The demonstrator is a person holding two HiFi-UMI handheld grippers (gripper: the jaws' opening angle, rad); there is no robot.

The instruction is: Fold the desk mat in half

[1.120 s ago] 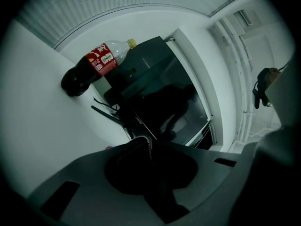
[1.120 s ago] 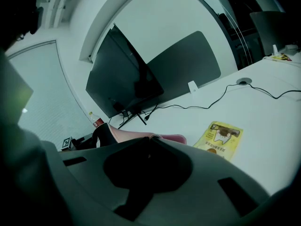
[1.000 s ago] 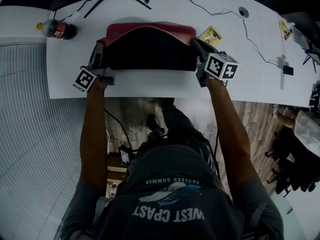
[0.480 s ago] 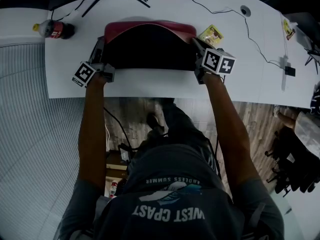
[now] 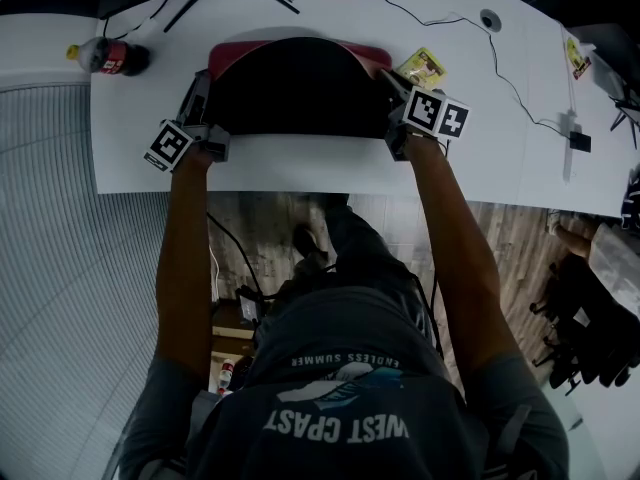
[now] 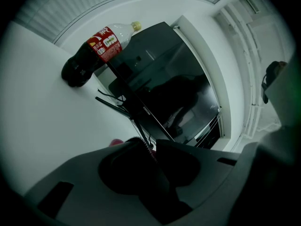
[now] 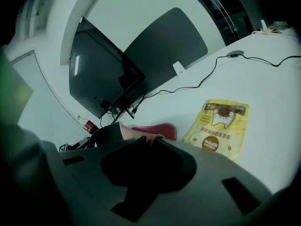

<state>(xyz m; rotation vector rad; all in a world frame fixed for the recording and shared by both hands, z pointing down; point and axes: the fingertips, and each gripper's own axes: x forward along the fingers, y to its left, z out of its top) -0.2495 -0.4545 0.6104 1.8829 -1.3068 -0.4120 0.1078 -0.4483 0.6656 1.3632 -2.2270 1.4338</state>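
The desk mat point(image 5: 290, 88) lies on the white table point(image 5: 300, 163), folded over with its black underside up. A strip of its red face point(image 5: 228, 52) shows along the far edge. My left gripper point(image 5: 200, 93) is at the mat's left corner and my right gripper point(image 5: 385, 80) at its right corner. In the left gripper view the mat's stitched edge point(image 6: 141, 146) runs between the jaws of the left gripper point(image 6: 149, 147), which have just been opening and stand apart. In the right gripper view the right gripper point(image 7: 151, 140) has eased slightly, with the pinkish mat corner point(image 7: 141, 136) still in its narrow gap.
A cola bottle point(image 5: 108, 58) lies at the table's far left. A yellow snack packet point(image 5: 421, 68) sits just beyond the right gripper. A dark monitor point(image 6: 169, 84) on a stand is at the back. A black cable point(image 5: 500, 68) crosses the right side. The table's near edge is under my wrists.
The raised black half has come down and forward, now covering almost all of the red face. Both grippers shifted slightly toward the far edge, the right one lower.
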